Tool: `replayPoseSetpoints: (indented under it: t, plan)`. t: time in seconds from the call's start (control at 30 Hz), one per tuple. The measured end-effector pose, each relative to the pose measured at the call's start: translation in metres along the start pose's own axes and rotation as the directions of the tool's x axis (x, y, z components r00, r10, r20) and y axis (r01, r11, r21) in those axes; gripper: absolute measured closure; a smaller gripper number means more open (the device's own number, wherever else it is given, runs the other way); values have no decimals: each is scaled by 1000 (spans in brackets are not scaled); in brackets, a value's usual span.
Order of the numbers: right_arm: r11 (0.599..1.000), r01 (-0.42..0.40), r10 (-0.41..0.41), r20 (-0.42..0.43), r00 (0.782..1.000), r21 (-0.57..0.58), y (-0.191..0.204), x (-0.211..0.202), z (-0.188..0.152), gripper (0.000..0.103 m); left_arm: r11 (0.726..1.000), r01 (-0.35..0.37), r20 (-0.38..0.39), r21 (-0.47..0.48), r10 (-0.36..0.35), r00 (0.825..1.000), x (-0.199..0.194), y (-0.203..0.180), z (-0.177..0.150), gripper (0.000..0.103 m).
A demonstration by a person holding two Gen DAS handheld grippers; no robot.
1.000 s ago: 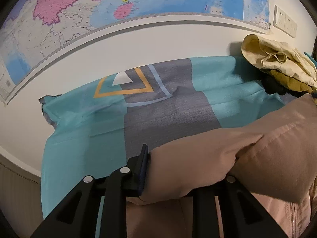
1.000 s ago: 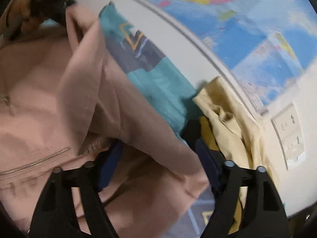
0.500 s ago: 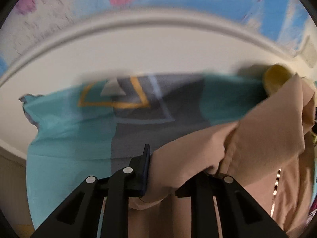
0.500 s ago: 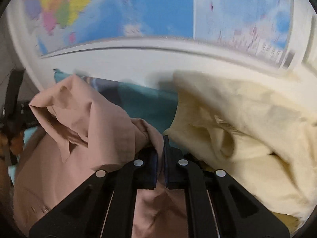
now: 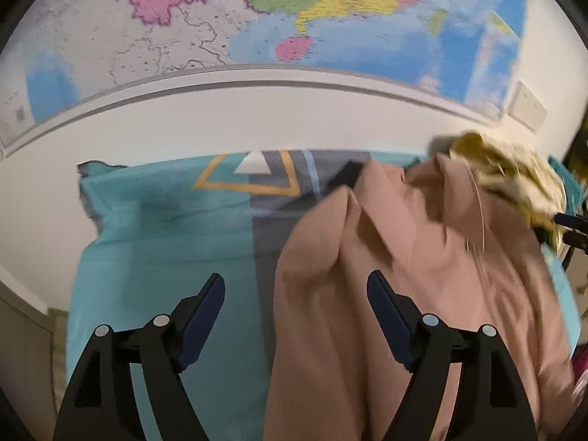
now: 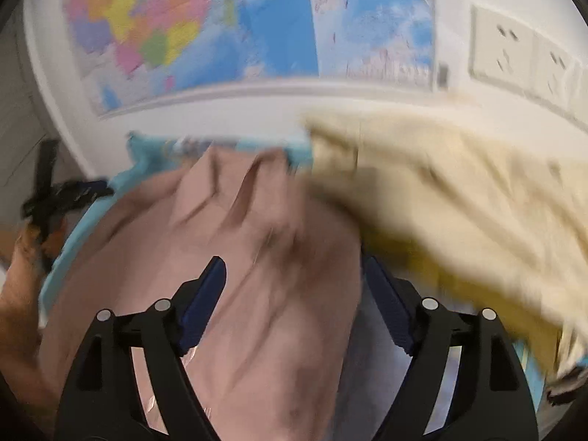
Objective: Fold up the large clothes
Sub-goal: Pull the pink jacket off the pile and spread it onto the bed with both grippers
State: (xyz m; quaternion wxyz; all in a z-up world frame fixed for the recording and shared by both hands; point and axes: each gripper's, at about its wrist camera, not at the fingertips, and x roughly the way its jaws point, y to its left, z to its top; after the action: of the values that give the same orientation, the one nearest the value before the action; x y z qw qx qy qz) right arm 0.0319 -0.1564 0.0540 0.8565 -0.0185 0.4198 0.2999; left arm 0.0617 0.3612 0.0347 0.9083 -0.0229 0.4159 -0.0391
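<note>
The left hand-held gripper (image 5: 296, 290) is spreading its jaws, with nothing pinched; the edge of the dusty-pink zip-up fabric garment (image 5: 415, 286) lies loosely below and between its fingers. The right hand-held gripper (image 6: 292, 275) is likewise opening above the same pink cloth, pads off it. The garment sits crumpled on a teal and grey patterned sheet (image 5: 161, 235), beside a heap of cream-yellow clothes (image 6: 452, 191), under a colourful wall map (image 5: 294, 11).
</note>
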Motion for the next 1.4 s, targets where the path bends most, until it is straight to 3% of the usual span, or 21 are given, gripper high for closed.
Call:
replayPoseSetpoints:
  t: [0.2,0.3,0.37,0.4,0.43,0.5,0.6,0.67,0.73,0.8,0.87,0.93,0.97,1.07,1.13,1.2,1.23,1.3,1.33,1.37,1.4]
  plan:
    - [985,-154,163,-134,978,76,27,-20,-99,24,1000,14,-28,4,-13,1000,-7,-6,-52,26]
    - [982,-179,187,-175,967,63,51,-5,-121,27,998,37,-35,-43,-38,999,-1,-3,-69,26]
    - [984,-163,174,-217,961,66,58,7,-130,53,997,39,-33,-67,-41,999,-2,-2,-79,26]
    - [982,-177,188,-225,956,71,61,13,-128,91,997,34,-30,-73,-36,999,-3,-2,-84,26]
    - [983,-171,182,-222,958,69,62,11,-127,102,997,33,-26,-76,-35,999,-5,-3,-87,26]
    - [988,-146,152,-157,976,52,53,-12,-114,102,996,31,-28,-81,-34,999,-8,-4,-94,26]
    - [999,43,-43,-11,999,16,22,-75,-77,102,997,28,-15,-72,-29,999,-19,-4,-101,26]
    - [987,160,-161,53,986,20,-1,-107,-61,102,998,21,2,-64,-21,1000,-29,-3,-104,26]
    - [951,309,-309,80,948,5,-31,-129,-40,102,998,2,13,-56,-1,1000,-37,-2,-106,26]
    - [923,385,-386,60,921,26,-62,-128,-28,101,998,-4,17,-57,5,1000,-42,2,-110,26]
    - [860,509,-509,6,861,30,-94,-107,-24,100,998,-11,9,-57,12,1000,-44,6,-116,26]
    - [812,584,-583,-55,811,8,-114,-80,-28,100,998,-6,-10,-60,6,1000,-45,9,-125,25]
    - [809,586,-579,-102,809,52,-133,-62,-35,100,998,-2,-18,-63,1,1000,-46,10,-129,25]
    - [805,577,-546,-203,812,141,-162,-25,-54,100,998,32,-37,-53,-34,999,-48,7,-144,19]
    - [804,568,-526,-237,817,174,-164,-16,-63,87,998,58,-61,-16,-59,996,-47,-3,-154,18]
    - [813,546,-520,-170,837,203,-151,-26,-67,39,998,64,-98,23,-61,993,-42,-12,-162,18]
    - [826,521,-508,-117,854,214,-140,-37,-70,25,997,63,-117,37,-58,991,-39,-16,-166,18]
    - [855,469,-471,-49,881,222,-120,-54,-74,24,996,73,-147,49,-65,987,-33,-21,-172,21]
    - [885,410,-420,-5,908,220,-105,-61,-78,24,997,54,-133,63,-45,990,-33,-24,-175,24]
    - [919,337,-349,26,937,203,-86,-62,-83,23,996,46,-121,77,-36,992,-34,-26,-176,40]
    - [936,301,-312,35,950,181,-77,-62,-86,22,996,38,-108,82,-29,994,-36,-26,-176,50]
